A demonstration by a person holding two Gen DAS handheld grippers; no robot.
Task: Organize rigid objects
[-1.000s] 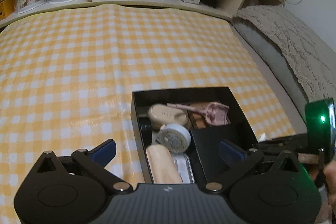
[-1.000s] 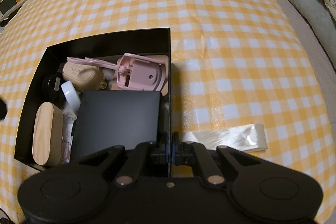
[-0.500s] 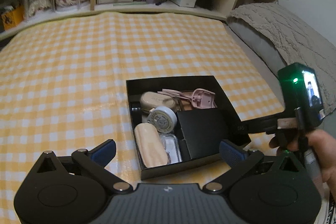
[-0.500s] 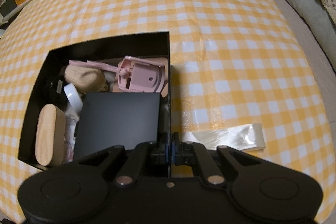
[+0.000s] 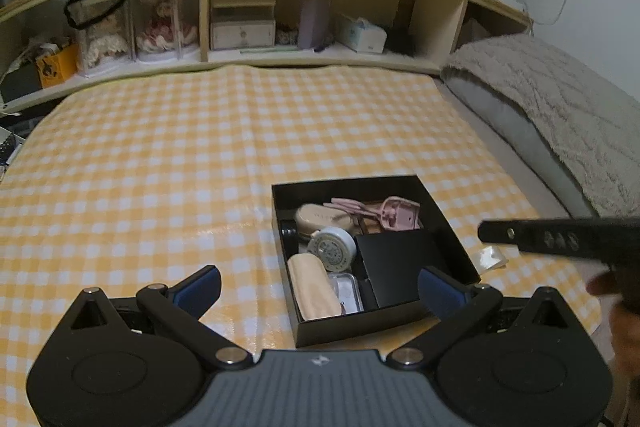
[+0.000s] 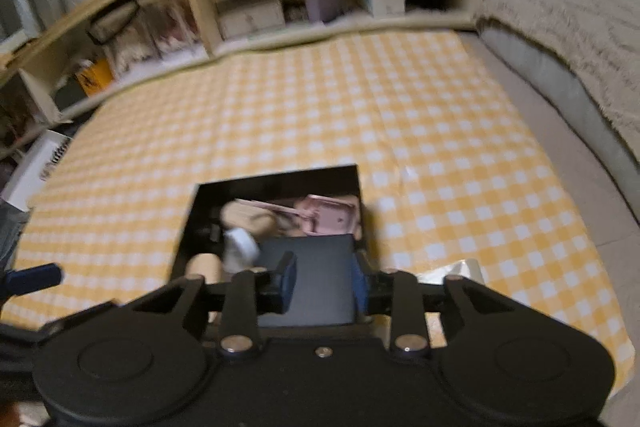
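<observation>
A black open box (image 5: 450,227) sits on the yellow checked cloth, also in the right wrist view (image 6: 280,175). It holds a pink eyelash curler (image 5: 394,213), a beige case (image 5: 322,219), a round white compact (image 5: 332,247), a wooden oblong piece (image 5: 312,285), a clear case (image 5: 344,289) and a small black box (image 5: 396,267). My left gripper (image 5: 320,285) is open and empty, raised near the box's front. My right gripper (image 6: 324,285) is open and empty, raised over the small black box (image 6: 316,275); its body shows in the left wrist view (image 5: 560,237).
A wooden shelf unit (image 5: 248,23) with boxes and dolls runs along the far edge. A grey blanket and pillow (image 5: 560,107) lie on the right. A clear plastic wrapper (image 5: 490,259) lies on the cloth right of the box.
My right gripper, shut on the box's right wall before, has opened and pulled back and up. My left gripper has also drawn back and up, staying open.
</observation>
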